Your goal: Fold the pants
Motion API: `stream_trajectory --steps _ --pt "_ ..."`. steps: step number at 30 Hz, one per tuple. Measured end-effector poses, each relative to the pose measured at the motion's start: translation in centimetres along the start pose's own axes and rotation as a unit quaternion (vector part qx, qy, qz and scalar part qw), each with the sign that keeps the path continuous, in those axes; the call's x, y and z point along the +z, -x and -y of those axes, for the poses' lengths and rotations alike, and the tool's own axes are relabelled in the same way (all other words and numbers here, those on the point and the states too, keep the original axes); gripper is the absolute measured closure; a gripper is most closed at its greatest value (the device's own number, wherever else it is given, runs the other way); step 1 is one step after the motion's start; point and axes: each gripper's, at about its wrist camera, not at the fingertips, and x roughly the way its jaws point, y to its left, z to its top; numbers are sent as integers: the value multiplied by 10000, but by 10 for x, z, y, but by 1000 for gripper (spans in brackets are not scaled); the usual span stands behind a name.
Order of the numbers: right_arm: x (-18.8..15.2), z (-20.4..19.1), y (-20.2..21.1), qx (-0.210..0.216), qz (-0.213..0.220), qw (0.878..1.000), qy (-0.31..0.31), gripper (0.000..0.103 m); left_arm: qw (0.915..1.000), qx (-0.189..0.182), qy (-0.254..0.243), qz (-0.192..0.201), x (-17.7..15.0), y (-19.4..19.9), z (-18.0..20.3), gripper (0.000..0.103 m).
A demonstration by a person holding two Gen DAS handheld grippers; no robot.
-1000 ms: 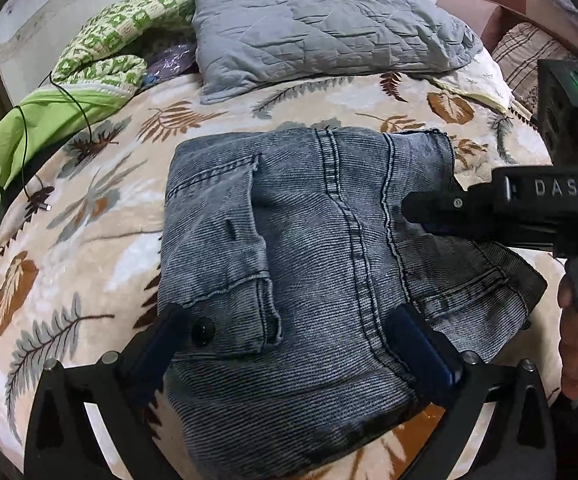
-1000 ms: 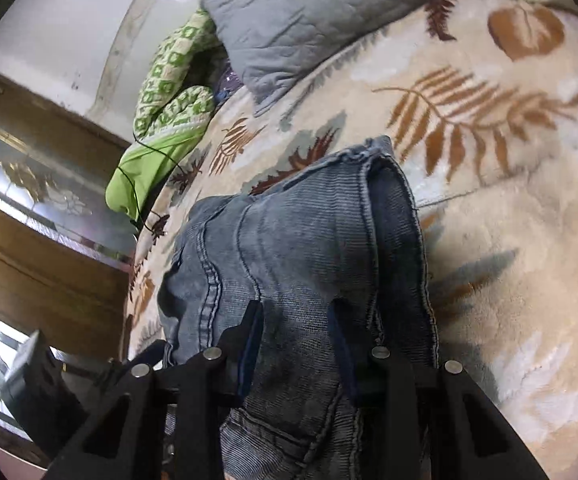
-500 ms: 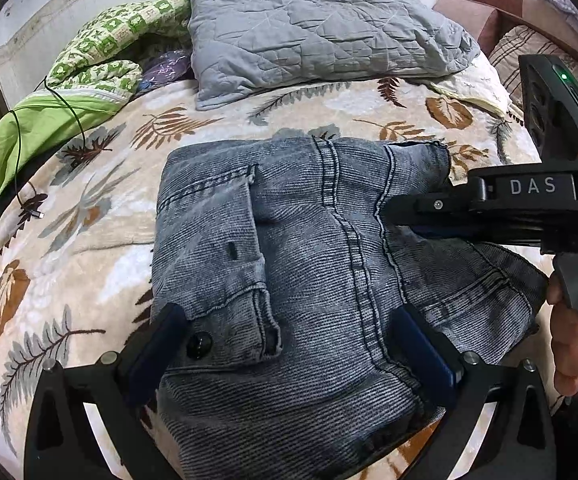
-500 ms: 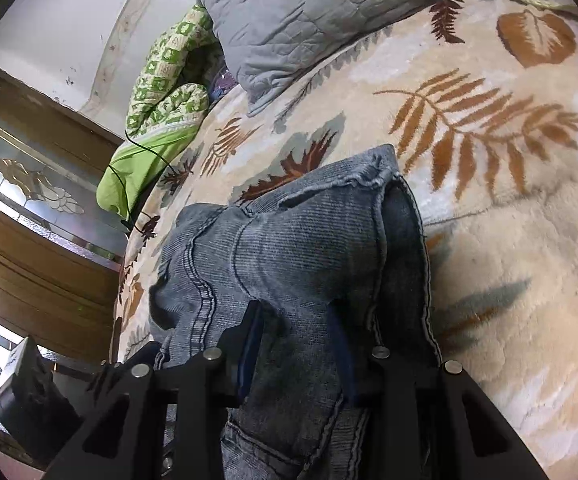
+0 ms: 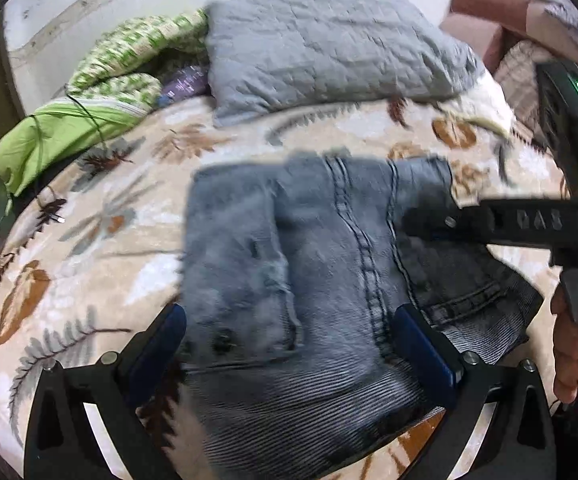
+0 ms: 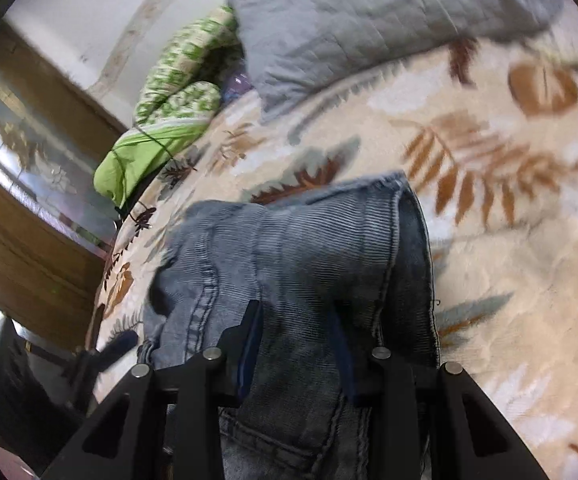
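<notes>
Folded grey-blue denim pants (image 5: 309,260) lie on a cream leaf-print blanket (image 5: 89,240). My left gripper (image 5: 291,336) stands open and wide at their near edge: one blue pad is beside the left edge, and the other rests on the denim without pinching it. My right gripper (image 5: 421,220) reaches in from the right, held by a person's hand (image 5: 573,352). In the right wrist view that gripper (image 6: 295,340) is shut on a thick bunch of the pants (image 6: 309,248) at their right side. The fabric fills the gap between its pads.
A grey quilted pillow (image 5: 329,52) lies beyond the pants. A green patterned quilt (image 5: 89,120) with a black cable over it is bunched at the far left. Wooden furniture with glass panels (image 6: 29,240) stands left of the bed. Brown cushions (image 5: 489,4) sit far right.
The right gripper has risen a little and rolled, still shut on the same bunch of denim. The left gripper has stayed where it was, open. Both views are blurred now.
</notes>
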Motion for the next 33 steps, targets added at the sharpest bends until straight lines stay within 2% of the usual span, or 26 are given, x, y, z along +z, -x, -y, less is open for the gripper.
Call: stream_trajectory --steps 4,5,8,12,15,17,18,20,27,29,33 --pt "3 -11 27 126 530 9982 255 65 9971 -113 610 431 13 26 -36 0" --pt "6 -13 32 94 671 9972 310 65 9955 -44 802 506 18 29 -49 0" --pt "18 -16 34 -72 885 9952 411 65 9935 279 1047 348 32 17 -73 0" --pt "30 -15 15 -124 690 9968 394 65 9926 574 1070 -53 46 -18 -85 0" --pt "34 -17 -4 -269 527 9967 560 64 9920 616 1034 -378 43 -44 -83 0" --pt "36 -14 -16 -393 355 9969 586 53 9907 589 1061 -613 36 -57 -80 0" --pt "37 -9 -23 -411 225 9977 491 51 9901 580 1094 -666 34 -61 -81 0" --pt "39 2 -34 -315 -4 9992 243 50 9896 490 1153 -712 34 -65 -84 0" --pt "45 13 -47 -153 -106 9998 88 48 9898 643 1028 -749 34 -78 -80 0" --pt "45 13 -46 -110 -106 9999 56 48 9890 580 1130 -761 34 -78 -83 0" --pt "40 -3 -33 -421 1 9987 291 46 9849 493 1460 -795 28 -65 -91 0"
